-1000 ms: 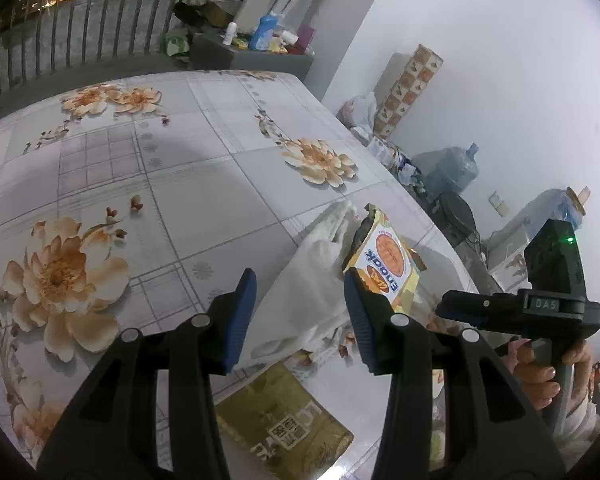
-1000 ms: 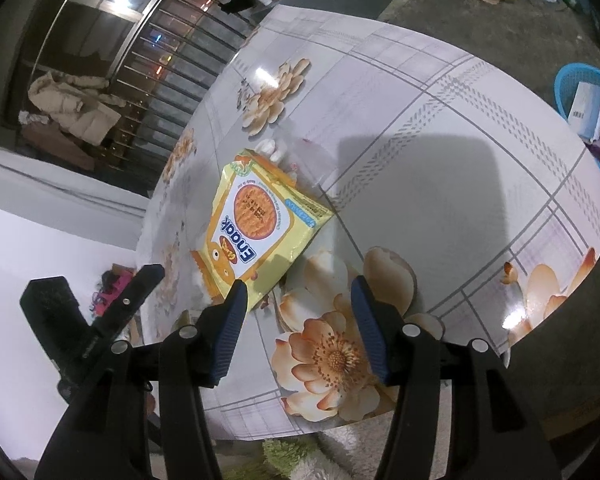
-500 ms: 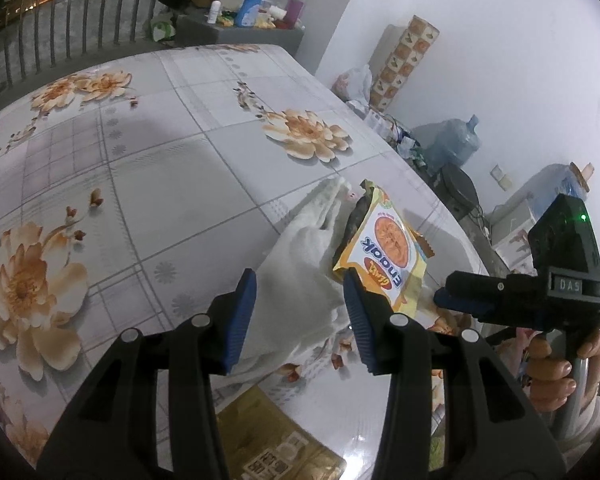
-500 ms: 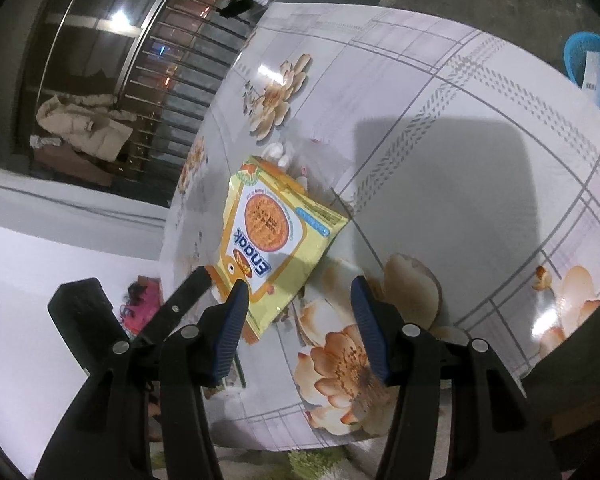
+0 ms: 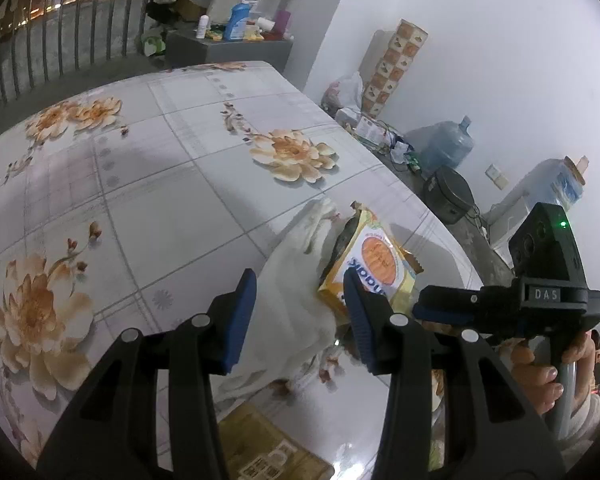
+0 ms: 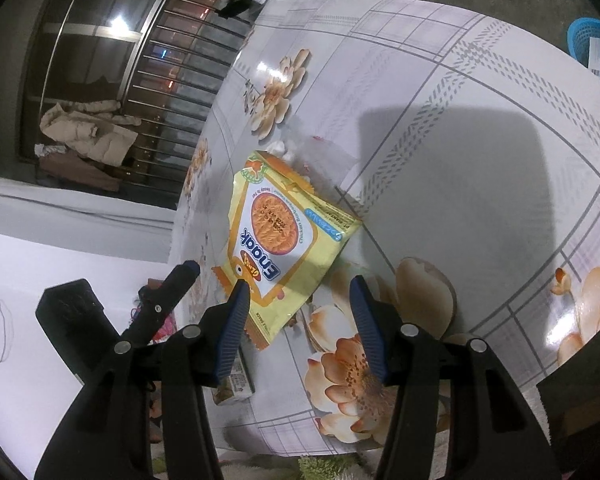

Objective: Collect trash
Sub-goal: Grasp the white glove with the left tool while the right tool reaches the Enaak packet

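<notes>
A yellow Enaak snack packet (image 6: 284,232) lies on the flowered tablecloth (image 6: 460,160). My right gripper (image 6: 300,320) hovers open just above its near corner, and neither pad presses on it. A crumpled white tissue (image 5: 296,280) lies beside the snack packet (image 5: 376,264). My left gripper (image 5: 300,312) stands open over the tissue, which shows between its fingers without being pinched. The right gripper (image 5: 500,308) and the hand holding it (image 5: 540,368) show at the right of the left wrist view. The left gripper (image 6: 172,292) shows at the left of the right wrist view.
A gold-brown packet (image 5: 268,448) lies at the table's near edge. A clear plastic wrapper (image 6: 328,156) lies past the snack packet. A blue basket (image 6: 592,48) with boxes stands on the floor. Water jugs (image 5: 444,148) and clutter line the wall beyond the table (image 5: 180,184).
The right gripper has come closer to the snack packet and rolled slightly. The left gripper has shifted sideways over the tissue. Both stay open.
</notes>
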`<action>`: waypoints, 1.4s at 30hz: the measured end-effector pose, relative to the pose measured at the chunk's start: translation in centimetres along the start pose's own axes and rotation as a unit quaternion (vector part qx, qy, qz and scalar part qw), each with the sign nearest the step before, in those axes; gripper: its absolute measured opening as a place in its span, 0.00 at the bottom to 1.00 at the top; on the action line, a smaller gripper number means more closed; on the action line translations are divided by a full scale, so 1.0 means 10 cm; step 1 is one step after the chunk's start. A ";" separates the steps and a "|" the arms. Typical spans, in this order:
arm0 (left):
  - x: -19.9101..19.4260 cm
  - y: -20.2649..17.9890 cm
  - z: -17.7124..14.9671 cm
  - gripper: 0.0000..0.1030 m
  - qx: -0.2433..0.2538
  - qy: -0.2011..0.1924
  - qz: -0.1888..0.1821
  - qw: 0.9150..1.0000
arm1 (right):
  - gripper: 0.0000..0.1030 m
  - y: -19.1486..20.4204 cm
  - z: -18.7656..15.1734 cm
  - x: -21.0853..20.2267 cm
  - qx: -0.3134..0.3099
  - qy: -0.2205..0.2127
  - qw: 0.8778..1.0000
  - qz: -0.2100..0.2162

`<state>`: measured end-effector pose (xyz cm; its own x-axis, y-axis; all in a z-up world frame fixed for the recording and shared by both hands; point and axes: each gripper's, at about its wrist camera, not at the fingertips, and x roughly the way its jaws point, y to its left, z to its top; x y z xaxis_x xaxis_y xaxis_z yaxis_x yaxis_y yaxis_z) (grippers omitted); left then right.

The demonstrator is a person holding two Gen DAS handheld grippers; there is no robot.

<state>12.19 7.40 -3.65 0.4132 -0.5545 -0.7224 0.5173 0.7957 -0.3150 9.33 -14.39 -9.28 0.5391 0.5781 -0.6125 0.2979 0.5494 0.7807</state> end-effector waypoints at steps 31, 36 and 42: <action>0.46 0.01 -0.03 0.41 0.016 0.055 0.034 0.998 | 0.50 -0.12 0.07 -0.13 0.027 -0.038 0.999 0.013; 0.47 0.00 -0.03 0.41 0.020 0.055 0.036 0.998 | 0.50 -0.13 0.14 -0.10 0.036 -0.045 0.998 0.020; 0.47 -0.01 -0.02 0.41 0.023 0.054 0.039 0.998 | 0.50 -0.03 0.17 0.08 0.023 -0.030 0.999 0.030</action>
<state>13.92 4.78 -7.17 0.3720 -0.4603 -0.8061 0.5213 0.8221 -0.2289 10.97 -15.10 -9.77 0.6028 0.5711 -0.5572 0.2983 0.4864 0.8213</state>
